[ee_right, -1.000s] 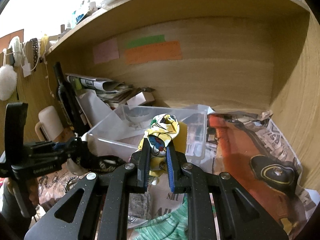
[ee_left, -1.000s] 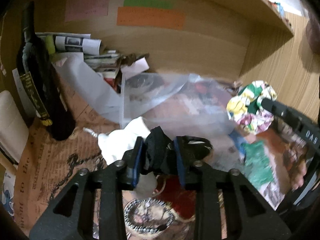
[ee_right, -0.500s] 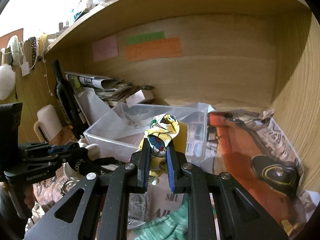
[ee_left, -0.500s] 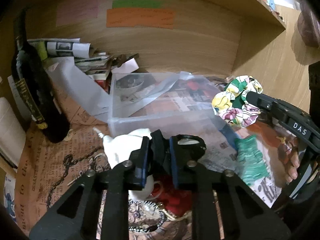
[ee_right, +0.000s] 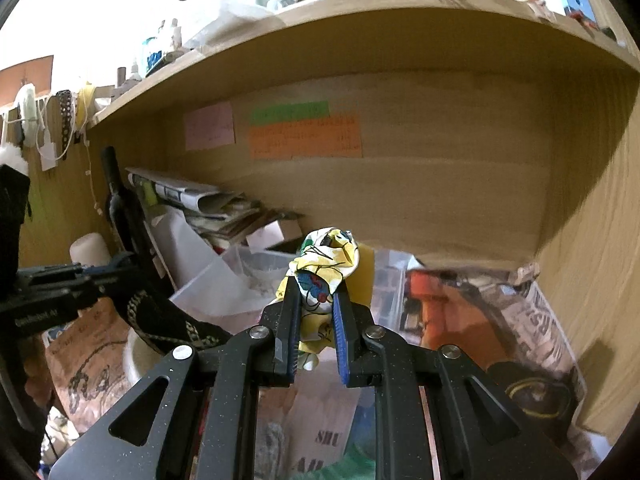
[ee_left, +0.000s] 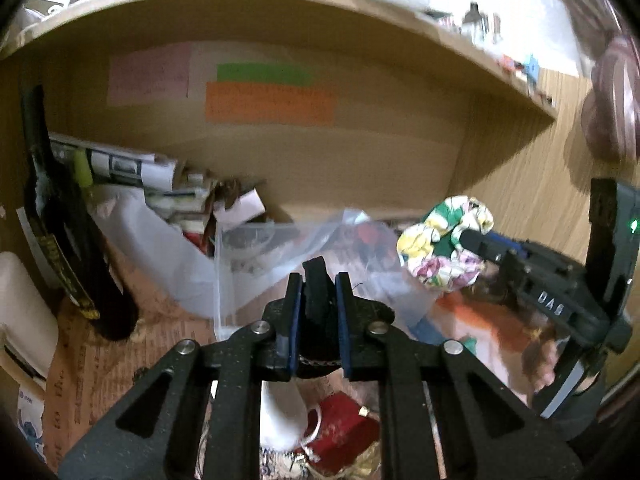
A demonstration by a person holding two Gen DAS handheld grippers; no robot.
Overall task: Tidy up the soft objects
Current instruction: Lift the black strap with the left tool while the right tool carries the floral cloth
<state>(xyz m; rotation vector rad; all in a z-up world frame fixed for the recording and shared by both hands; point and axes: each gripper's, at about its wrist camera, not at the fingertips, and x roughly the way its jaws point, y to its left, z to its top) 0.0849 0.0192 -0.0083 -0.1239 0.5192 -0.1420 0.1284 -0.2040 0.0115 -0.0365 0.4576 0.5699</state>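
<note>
My left gripper is shut on a black soft item, held above the desk in front of the clear plastic bin. In the right wrist view the same black item with a pale pattern hangs from the left gripper at the left. My right gripper is shut on a floral fabric scrunchie, lifted in front of the bin. The scrunchie also shows at the right of the left wrist view. A white soft item and a red one lie below the left gripper.
A dark wine bottle stands at the left next to a white cylinder. Stacked newspapers lie behind the bin. Newspaper covers the desk. A shelf overhangs, and a wooden side wall stands at the right.
Both grippers have risen and tilted upward, each still holding its item. The black item has come off the white one, which now lies below the left gripper.
</note>
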